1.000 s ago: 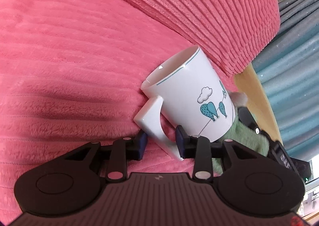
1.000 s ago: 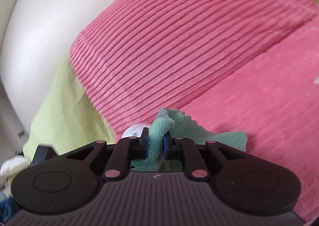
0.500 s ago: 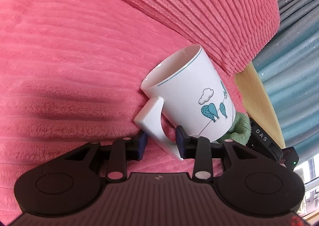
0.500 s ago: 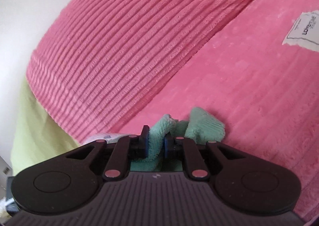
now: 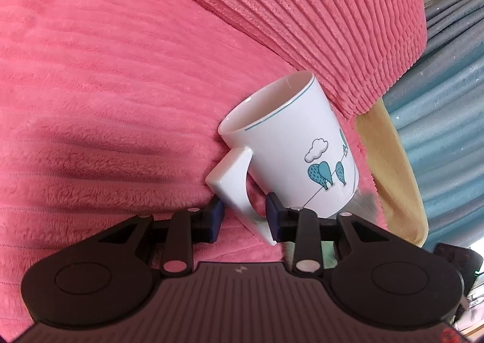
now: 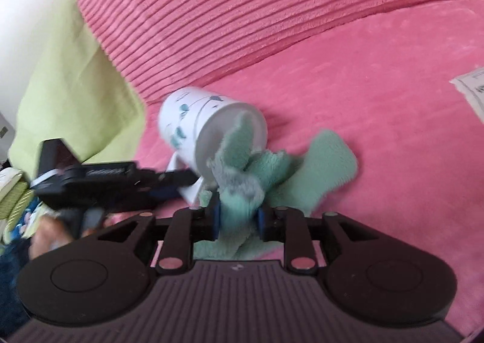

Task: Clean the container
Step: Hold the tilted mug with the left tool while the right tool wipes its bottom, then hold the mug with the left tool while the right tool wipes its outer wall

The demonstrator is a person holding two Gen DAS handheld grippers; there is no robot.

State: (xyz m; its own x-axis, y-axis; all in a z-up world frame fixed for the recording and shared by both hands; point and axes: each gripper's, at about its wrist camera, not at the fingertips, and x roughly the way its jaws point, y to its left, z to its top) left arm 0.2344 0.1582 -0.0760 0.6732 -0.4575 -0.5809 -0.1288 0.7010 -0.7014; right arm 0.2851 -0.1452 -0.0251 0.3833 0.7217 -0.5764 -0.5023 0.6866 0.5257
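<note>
A white ceramic mug printed with blue trees and a cloud is being held by its squared handle in the clenched left claw, right of centre in the left wrist frame, tilted over a pink ribbed fleece blanket. In the right wrist frame, a mint-green fluffy cloth is being gripped in the right claw and pushed into the mug's mouth at centre.
</note>
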